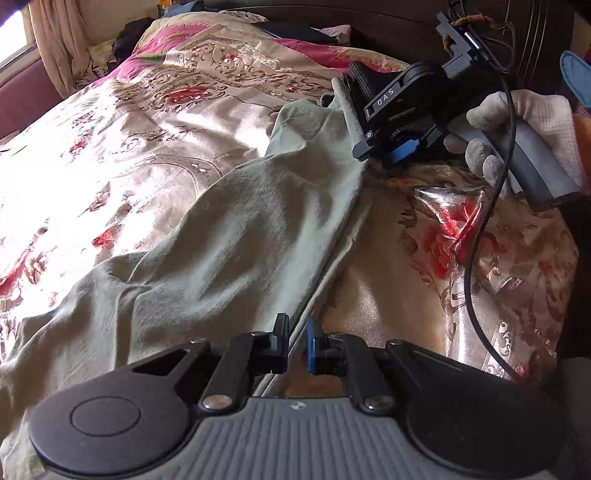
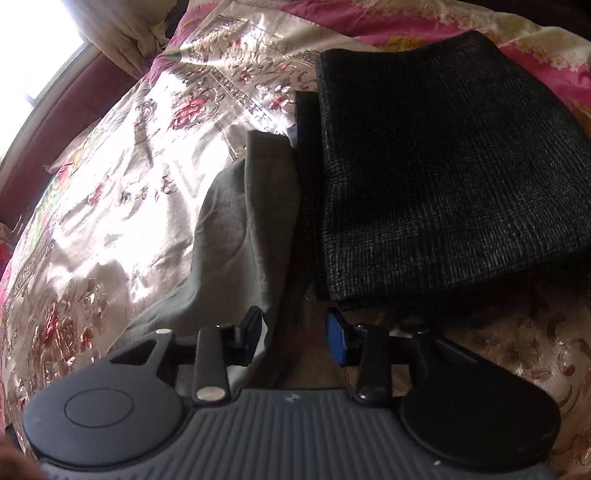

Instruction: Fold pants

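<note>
Grey-green pants (image 1: 229, 236) lie spread on a floral satin bedspread (image 1: 110, 147). My left gripper (image 1: 296, 345) is nearly closed, its jaws pinching the right edge of the pants near the camera. My right gripper (image 2: 293, 338) is open, its jaws standing either side of the far edge of the pants (image 2: 243, 229), not clamped. In the left wrist view the right gripper (image 1: 354, 122) sits at the far end of the pants, held by a white-gloved hand (image 1: 517, 125).
A folded black knit garment (image 2: 443, 158) lies on the bed right beside the far end of the pants. A curtain (image 1: 59, 40) and window are at the far left. A dark headboard (image 1: 388, 22) runs behind the bed.
</note>
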Tool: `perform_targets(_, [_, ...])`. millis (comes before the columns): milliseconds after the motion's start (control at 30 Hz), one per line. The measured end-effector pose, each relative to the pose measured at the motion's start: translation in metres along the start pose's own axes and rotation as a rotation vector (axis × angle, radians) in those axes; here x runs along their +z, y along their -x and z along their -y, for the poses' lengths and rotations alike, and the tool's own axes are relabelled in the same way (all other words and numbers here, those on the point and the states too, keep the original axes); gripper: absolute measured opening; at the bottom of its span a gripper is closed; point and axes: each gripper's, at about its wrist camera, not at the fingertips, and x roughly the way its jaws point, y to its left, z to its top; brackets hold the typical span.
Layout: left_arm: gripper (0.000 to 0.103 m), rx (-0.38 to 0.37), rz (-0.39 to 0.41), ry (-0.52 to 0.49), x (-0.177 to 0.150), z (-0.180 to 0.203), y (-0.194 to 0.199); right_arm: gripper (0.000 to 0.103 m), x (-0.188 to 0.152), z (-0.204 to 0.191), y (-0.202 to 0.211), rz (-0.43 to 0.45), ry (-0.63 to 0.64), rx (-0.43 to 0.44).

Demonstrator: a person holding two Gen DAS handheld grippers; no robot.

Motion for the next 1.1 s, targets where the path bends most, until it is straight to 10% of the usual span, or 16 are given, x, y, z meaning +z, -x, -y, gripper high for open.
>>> perform_targets(200, [0.025,0.010,0.001,0.002,0.003,0.004,-0.006,0.052,-0.004,0.021,-0.034,-0.012,-0.217,0.192])
perform_targets(333, [0.025,0.013,-0.005,0.008,0.006,0.006,-0.012,0.005,-0.003,0.013,-0.046,-0.058,-0.254,0.342])
perform_targets(567, [0.025,0.009,0.077,-0.027,0.028,0.012,-0.008,0.005,0.017,-0.013,0.026,0.166,-0.176,0.468])
perform_targets(700, [0.028,-0.006,0.079,-0.061,0.033,0.019,-0.020,0.011,0.012,-0.032,0.081,0.351,0.062,0.354])
perform_targets(867, [0.030,0.005,0.039,-0.063,0.020,0.020,-0.023,0.027,0.002,-0.009,0.032,0.135,-0.001,0.300])
perform_targets(1100, [0.030,0.067,0.025,0.079,-0.001,-0.008,-0.006,0.028,0.009,0.013,0.001,0.120,-0.152,0.334])
